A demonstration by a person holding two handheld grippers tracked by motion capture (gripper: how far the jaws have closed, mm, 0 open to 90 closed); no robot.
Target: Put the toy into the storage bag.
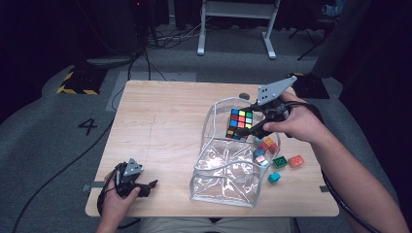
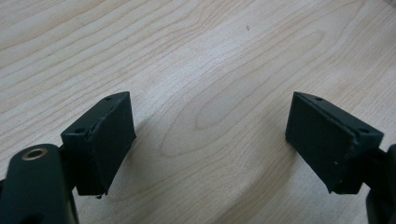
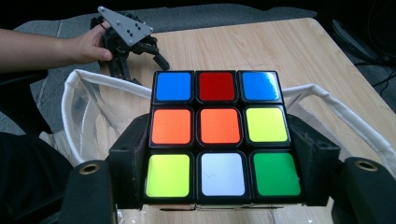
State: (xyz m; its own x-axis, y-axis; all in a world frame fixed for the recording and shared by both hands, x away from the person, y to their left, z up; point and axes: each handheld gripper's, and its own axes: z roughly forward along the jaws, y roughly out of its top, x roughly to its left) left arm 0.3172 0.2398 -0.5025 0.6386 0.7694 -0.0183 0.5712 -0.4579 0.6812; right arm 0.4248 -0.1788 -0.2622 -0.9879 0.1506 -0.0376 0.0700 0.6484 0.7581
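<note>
Right claw (image 1: 247,130) clamped on cube (image 1: 240,123), held over the far rim of the clear bag (image 1: 228,167), right of centre in the high view. Left claw (image 1: 145,188) released, jaws wide, empty, resting on bench (image 1: 160,121) at lower left. Likely step: lowering cube into the bag. Best kept centred over the mouth, clear of the white rim, released low. Loose bricks (image 1: 286,161) lie right of the bag.

wooden table (image 1: 160,121) bears clear pouch (image 1: 228,179) and toy bricks (image 1: 287,161).
</note>
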